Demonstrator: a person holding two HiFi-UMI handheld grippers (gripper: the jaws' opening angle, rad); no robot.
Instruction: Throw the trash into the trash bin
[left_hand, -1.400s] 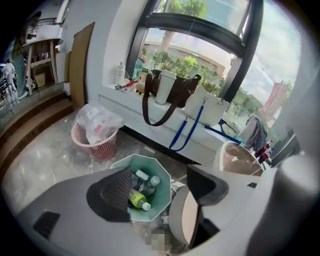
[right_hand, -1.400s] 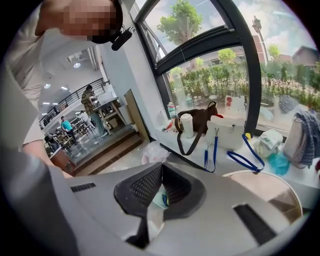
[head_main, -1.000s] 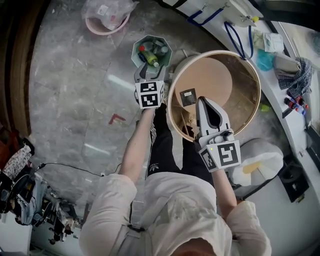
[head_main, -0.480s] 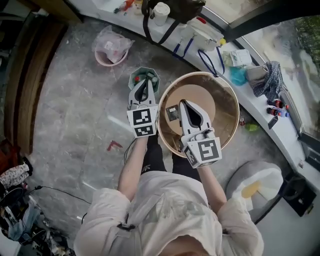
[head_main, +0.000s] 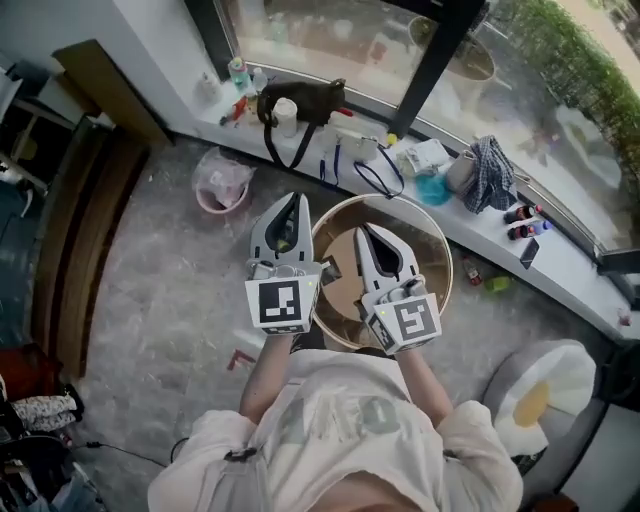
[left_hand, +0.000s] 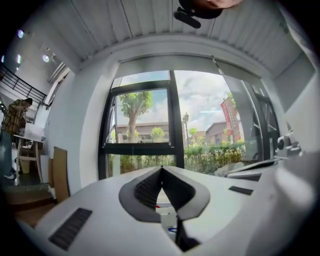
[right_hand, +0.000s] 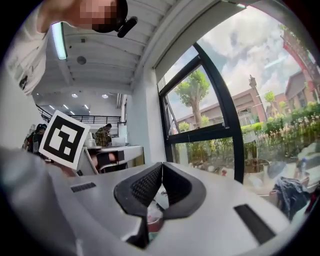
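Observation:
In the head view both grippers are held up level, side by side in front of the person. My left gripper (head_main: 297, 198) is shut with nothing in it, and its tips meet in the left gripper view (left_hand: 161, 170). My right gripper (head_main: 363, 229) is also shut and empty, its pads together in the right gripper view (right_hand: 161, 165). The green trash bin (head_main: 283, 240) on the floor is almost wholly hidden behind the left gripper; only a sliver shows through the gap behind its jaws. No loose trash is in view.
A round wooden tub (head_main: 455, 262) stands on the floor under the right gripper. A pink basin holding a plastic bag (head_main: 222, 182) sits to the left. The window sill (head_main: 560, 262) carries a dark bag (head_main: 300, 100), a cup and cloths. A grey seat (head_main: 535, 390) is at right.
Both grippers rose from low over the bin and tub to level in front of the person. The left jaws, apart over the bin before, now meet. The head view tilted up to the window.

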